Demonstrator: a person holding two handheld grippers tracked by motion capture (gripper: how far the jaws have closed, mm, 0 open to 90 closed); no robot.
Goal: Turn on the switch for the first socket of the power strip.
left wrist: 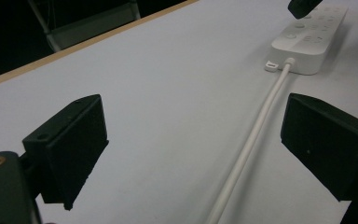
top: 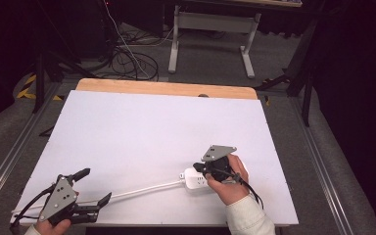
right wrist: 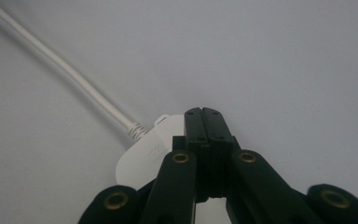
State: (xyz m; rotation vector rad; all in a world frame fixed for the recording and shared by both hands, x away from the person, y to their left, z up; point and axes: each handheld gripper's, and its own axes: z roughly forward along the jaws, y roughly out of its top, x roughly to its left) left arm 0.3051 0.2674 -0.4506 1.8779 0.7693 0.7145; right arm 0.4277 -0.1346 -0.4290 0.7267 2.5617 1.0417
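A white power strip (top: pixel 194 180) lies on the white table top near its front right, and its white cord (top: pixel 142 189) runs left toward the front left corner. My right gripper (top: pixel 200 169) is shut, with its tips down on the strip's cord end (right wrist: pixel 144 156); nothing shows between the jaws of the right gripper (right wrist: pixel 203 115). My left gripper (top: pixel 94 188) is open low over the table at the front left. In the left gripper view, the left gripper (left wrist: pixel 198 137) stands wide open with the cord (left wrist: pixel 251 140) running on the table between the jaws toward the strip (left wrist: pixel 307 44).
The white board (top: pixel 152 127) covers a wooden table whose far edge (top: pixel 166 88) shows. Beyond it on the floor stand a white table frame (top: pixel 210 29), loose cables (top: pixel 127 58) and dark stands at both sides.
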